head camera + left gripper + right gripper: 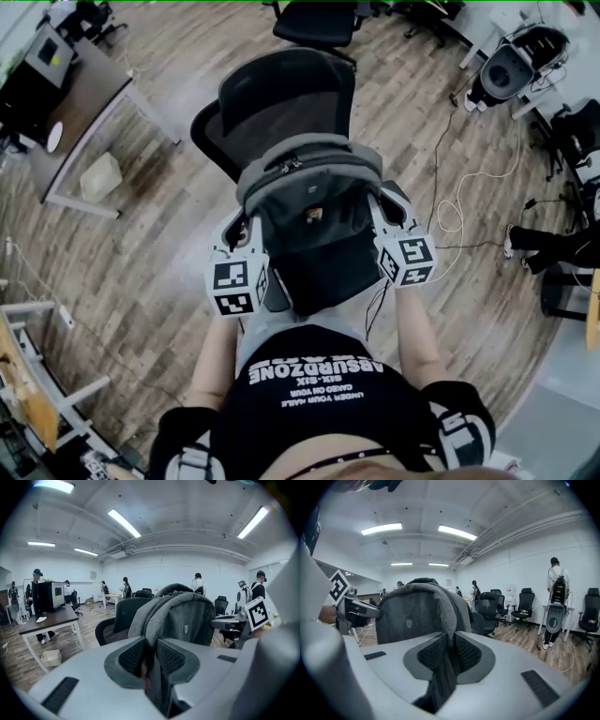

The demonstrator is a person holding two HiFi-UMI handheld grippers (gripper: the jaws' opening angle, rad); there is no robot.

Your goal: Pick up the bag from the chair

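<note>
A grey backpack (309, 192) hangs between my two grippers, lifted in front of a black mesh office chair (281, 94). My left gripper (246, 230) is shut on the bag's left edge. In the left gripper view, the fabric runs down between the ribbed pads (132, 656) and the bag (180, 618) fills the middle, with the chair (124, 616) behind it. My right gripper (386, 214) is shut on the bag's right edge. In the right gripper view, a fold of the backpack (417, 611) is pinched between the pads (466, 652).
A dark desk (70, 98) stands at the left with a box (101, 175) on the floor beside it. Cables (455, 211) trail over the wood floor at the right. More office chairs (314, 21) and other people (198, 584) are around the room.
</note>
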